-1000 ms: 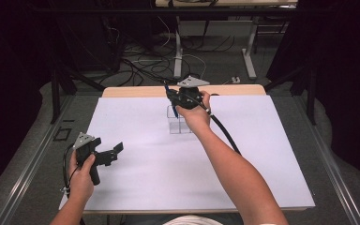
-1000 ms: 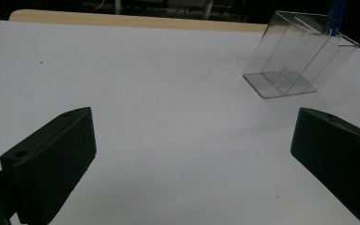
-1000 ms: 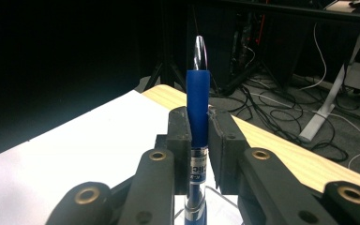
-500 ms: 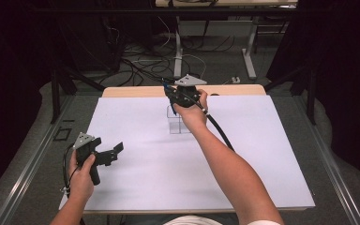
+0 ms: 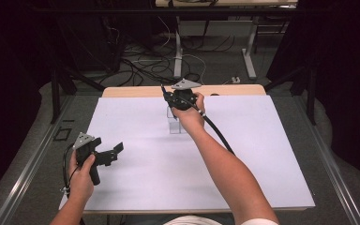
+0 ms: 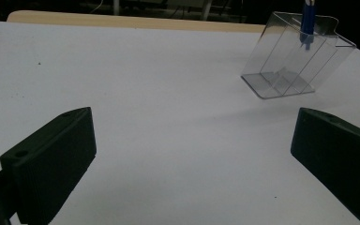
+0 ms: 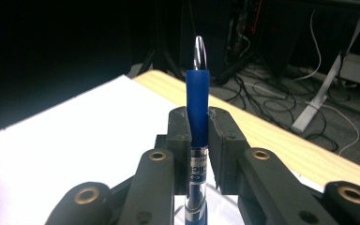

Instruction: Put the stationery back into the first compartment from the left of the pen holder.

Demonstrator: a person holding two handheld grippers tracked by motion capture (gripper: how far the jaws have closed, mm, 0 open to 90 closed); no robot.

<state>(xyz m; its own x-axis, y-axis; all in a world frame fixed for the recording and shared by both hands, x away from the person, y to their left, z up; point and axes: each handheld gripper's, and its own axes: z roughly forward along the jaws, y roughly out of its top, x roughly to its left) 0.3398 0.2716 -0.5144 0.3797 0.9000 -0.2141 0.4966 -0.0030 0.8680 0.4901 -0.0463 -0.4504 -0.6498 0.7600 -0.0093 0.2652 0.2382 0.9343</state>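
A clear plastic holder (image 5: 174, 123) stands on the white sheet (image 5: 262, 154) covering the worktop (image 5: 122, 91), toward the far edge and about midway across. The right gripper (image 5: 171, 104) hangs directly above the holder, held in the person's right hand (image 5: 189, 112), with its grey plate on top and its cable running back along the forearm. In the right gripper view its jaws are closed tight on a blue pen (image 7: 197, 117): the blue grip section is pinched between the two pads, the clear tip rises past them, and the printed barrel runs down toward the camera. In the left gripper view the pen's lower blue end shows inside the holder's (image 6: 294, 57) open top, in one of its divided compartments; whether it touches the bottom cannot be told. The left gripper (image 5: 111, 153) lies well apart from the holder, nearer the person and off to the left, low over the sheet in the left hand (image 5: 82, 176). Its jaws stand wide open with nothing between them, pointing across the sheet toward the holder, which appears tilted in that view.
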